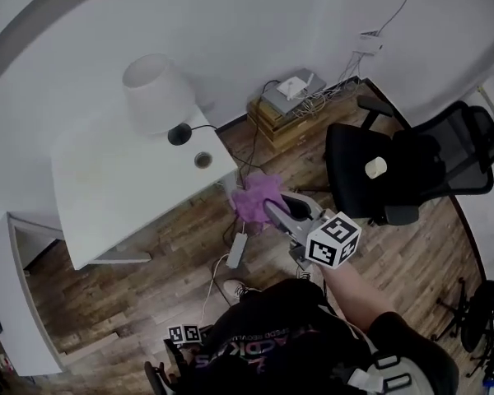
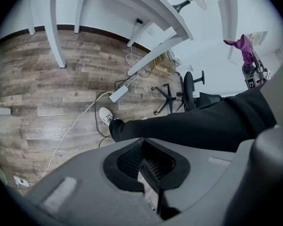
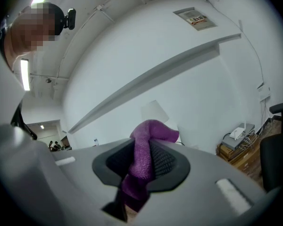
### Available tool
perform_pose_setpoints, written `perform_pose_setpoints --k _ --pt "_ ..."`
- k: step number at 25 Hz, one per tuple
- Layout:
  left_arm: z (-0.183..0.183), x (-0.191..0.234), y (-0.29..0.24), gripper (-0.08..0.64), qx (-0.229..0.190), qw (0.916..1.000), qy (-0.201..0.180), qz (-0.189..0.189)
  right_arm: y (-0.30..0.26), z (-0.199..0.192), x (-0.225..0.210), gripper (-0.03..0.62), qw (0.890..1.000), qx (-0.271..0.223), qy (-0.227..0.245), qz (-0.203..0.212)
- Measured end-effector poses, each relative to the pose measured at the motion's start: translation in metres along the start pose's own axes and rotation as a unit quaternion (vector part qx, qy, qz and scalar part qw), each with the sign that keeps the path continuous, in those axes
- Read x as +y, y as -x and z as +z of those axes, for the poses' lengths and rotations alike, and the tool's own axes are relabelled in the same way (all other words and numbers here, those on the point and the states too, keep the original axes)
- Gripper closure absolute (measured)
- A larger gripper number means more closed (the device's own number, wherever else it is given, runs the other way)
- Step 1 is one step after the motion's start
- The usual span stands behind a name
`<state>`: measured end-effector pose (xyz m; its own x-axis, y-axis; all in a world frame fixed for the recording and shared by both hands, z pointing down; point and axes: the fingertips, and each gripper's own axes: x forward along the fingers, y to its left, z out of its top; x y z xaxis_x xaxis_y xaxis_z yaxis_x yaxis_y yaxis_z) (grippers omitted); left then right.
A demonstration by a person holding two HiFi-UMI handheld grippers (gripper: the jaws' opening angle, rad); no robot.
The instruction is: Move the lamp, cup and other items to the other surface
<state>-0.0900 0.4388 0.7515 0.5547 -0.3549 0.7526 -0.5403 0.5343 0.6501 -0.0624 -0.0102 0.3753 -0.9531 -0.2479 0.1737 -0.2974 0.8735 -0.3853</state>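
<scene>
Fingers of the right gripper (image 1: 272,210) are clamped on a purple fleecy cloth (image 1: 257,194), which we hold in the air between the white worktop (image 1: 115,179) and the black office chair (image 1: 395,167), above the wooden plank floor (image 1: 181,245). Fingers of the left gripper (image 2: 150,171) are together with nothing between them. The white-shaded table lamp (image 1: 155,93) stands at the worktop's far edge.
</scene>
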Motion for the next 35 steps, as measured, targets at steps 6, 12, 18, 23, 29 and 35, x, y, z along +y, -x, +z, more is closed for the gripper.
perform_pose_setpoints --k 6,12,18,23,29,35 --pt "0.011 -0.049 -0.029 0.56 0.026 0.9986 -0.039 0.024 0.085 0.007 -0.061 0.509 0.999 -0.021 -0.007 -0.032" --pt "0.026 -0.139 -0.082 0.56 0.012 0.995 -0.097 0.017 0.192 0.003 -0.138 0.509 0.998 -0.019 -0.021 -0.06" --pt "0.029 -0.192 -0.107 0.56 -0.012 0.9943 -0.103 0.027 0.263 0.006 -0.195 0.509 0.996 -0.01 -0.036 -0.08" --pt "0.004 -0.198 -0.111 0.56 0.042 0.9924 -0.107 0.045 0.295 0.003 -0.222 0.509 0.991 -0.026 -0.061 -0.118" --pt "-0.004 -0.205 -0.123 0.56 0.116 0.9817 -0.145 0.042 0.312 -0.002 -0.234 0.509 0.982 -0.04 -0.081 -0.168" --pt "0.045 -0.216 -0.143 0.56 0.113 0.9792 -0.168 0.013 0.336 0.002 -0.243 0.508 0.968 -0.04 -0.089 -0.231"
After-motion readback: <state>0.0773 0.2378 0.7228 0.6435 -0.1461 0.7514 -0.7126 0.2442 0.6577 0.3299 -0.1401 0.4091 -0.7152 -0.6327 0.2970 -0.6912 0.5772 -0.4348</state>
